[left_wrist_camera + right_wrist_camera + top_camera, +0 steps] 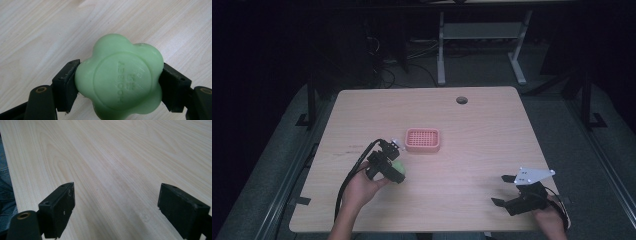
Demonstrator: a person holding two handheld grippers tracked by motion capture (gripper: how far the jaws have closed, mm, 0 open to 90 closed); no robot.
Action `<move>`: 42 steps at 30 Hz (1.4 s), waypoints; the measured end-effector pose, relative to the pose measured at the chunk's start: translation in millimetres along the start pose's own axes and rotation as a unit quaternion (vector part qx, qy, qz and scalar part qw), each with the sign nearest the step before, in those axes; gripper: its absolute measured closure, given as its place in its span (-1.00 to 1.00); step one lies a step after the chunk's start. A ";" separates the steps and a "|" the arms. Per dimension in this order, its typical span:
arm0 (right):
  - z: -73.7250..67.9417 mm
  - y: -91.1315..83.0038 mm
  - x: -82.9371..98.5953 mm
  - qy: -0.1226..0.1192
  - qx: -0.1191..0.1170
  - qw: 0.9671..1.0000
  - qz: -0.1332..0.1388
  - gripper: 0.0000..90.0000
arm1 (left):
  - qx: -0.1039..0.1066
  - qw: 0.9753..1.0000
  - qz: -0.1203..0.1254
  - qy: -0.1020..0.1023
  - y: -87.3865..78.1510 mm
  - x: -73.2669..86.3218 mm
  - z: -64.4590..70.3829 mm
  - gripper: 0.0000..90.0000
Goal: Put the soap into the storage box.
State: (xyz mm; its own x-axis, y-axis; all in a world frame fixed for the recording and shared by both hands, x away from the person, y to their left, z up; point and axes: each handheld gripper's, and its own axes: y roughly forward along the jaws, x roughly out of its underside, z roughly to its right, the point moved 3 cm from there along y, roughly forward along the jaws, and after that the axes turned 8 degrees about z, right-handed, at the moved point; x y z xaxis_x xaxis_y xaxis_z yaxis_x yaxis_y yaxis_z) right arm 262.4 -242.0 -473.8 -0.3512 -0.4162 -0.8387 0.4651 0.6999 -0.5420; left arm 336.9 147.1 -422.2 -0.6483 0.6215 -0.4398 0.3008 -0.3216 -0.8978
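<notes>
A pale green flower-shaped soap bar (122,80) with embossed lettering sits between the two black jaws of my left gripper (119,87), which press on its sides. In the high view that left gripper (393,167) hovers over the table's left-centre, the green soap (399,167) showing at its tip, just below-left of a pink perforated soap dish (422,140). My right gripper (503,190) rests near the front right corner, jaws wide apart with only bare wood between them (116,210).
The light wooden table (472,125) has a round cable hole (461,100) near its far edge. A black cable trails from the left gripper toward the front. White desk legs (441,50) stand on the dark floor behind.
</notes>
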 end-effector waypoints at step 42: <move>-1.3 -1.1 0.2 -0.002 0.002 1.000 0.001 -0.69 | 0.012 1.000 0.004 0.011 -6.3 -41.9 -7.0 -0.40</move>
State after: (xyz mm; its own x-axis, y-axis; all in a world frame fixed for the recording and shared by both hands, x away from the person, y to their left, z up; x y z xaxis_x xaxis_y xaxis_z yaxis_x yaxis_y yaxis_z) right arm 260.8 -242.1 -473.3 -0.3468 -0.4170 -0.8401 0.4690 0.6986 -0.5403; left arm 367.0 128.0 -398.2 -0.6308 0.6338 -0.4477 0.2890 -0.3435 -0.8936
